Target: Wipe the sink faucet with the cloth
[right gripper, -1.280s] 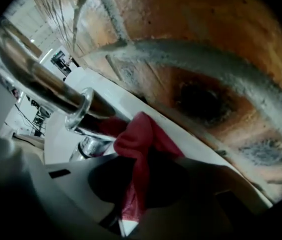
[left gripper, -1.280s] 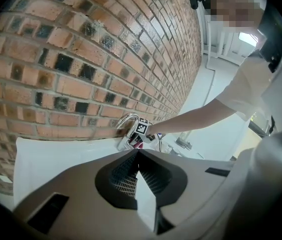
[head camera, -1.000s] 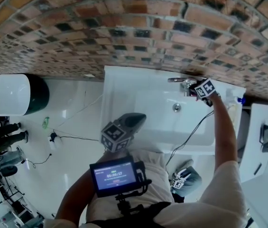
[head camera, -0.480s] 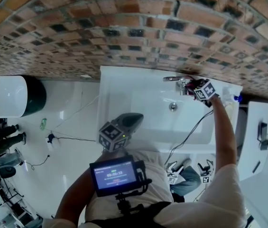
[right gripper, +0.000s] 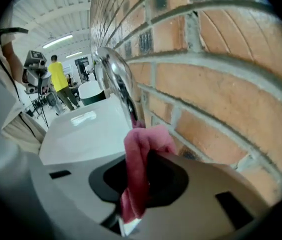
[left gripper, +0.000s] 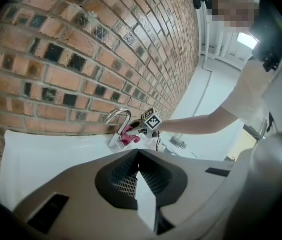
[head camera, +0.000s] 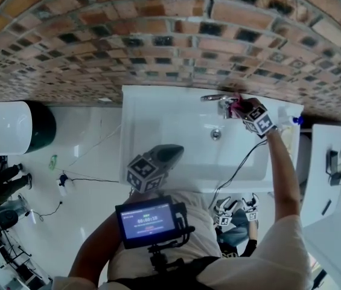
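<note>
Right gripper view: my right gripper (right gripper: 131, 211) pinches pink cloth (right gripper: 137, 156), fold against faucet (right gripper: 115, 76) near brick wall (right gripper: 220, 84). My left gripper (left gripper: 140, 194) pressed together, empty, well apart from faucet. Risk: only 1 thin fold gripped; hard rub could drag cloth free, jaws scraping chrome.

The faucet (head camera: 217, 99) is a chrome gooseneck standing upright at the far right of the white sink (head camera: 152, 104), close against the brick wall. Its spout (left gripper: 119, 114) arches up and curves back down over the basin. The cloth (right gripper: 137, 166) is a small pink-red rag, bunched into a folded strip and pinched between the fingers of the right gripper (right gripper: 133, 211). Its free upper end is pressed against the lower part of the faucet's stem, on the right side, just above the sink rim.
</note>
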Demonstrator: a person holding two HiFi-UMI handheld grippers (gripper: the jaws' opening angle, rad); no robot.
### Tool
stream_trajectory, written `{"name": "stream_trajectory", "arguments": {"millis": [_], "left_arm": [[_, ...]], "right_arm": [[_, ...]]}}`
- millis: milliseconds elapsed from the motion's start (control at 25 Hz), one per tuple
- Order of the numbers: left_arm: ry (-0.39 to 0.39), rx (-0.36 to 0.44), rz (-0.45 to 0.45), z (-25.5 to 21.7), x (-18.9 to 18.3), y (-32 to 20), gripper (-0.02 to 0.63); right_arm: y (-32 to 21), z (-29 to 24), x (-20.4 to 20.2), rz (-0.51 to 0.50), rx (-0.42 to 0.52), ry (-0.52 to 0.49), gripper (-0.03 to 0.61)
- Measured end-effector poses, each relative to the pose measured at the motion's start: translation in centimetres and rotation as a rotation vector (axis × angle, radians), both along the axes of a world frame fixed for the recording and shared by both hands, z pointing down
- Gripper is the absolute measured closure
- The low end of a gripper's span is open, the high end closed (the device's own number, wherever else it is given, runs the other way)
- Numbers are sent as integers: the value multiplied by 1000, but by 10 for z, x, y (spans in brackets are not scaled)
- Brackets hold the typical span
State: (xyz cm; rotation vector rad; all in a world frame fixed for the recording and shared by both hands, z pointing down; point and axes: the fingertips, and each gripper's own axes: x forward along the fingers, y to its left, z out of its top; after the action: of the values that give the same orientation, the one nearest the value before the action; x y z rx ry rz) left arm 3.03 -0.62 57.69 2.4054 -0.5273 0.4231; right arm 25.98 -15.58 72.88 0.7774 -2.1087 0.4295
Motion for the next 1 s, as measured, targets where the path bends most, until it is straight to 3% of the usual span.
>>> {"name": "stream_trajectory", "arguments": {"millis": [280,440,1000], "left_arm": [[11,-2,18,-4,8,5,614],[17,-5,14,-3,9,6,614],[23,-13,6,-1,6,3,614]], "right_arm": [[4,-40,-2,-4,108,12,505],[4,-71,-13,1,178,-41,505],[5,-149,-43,57,265,-230,505]]}}
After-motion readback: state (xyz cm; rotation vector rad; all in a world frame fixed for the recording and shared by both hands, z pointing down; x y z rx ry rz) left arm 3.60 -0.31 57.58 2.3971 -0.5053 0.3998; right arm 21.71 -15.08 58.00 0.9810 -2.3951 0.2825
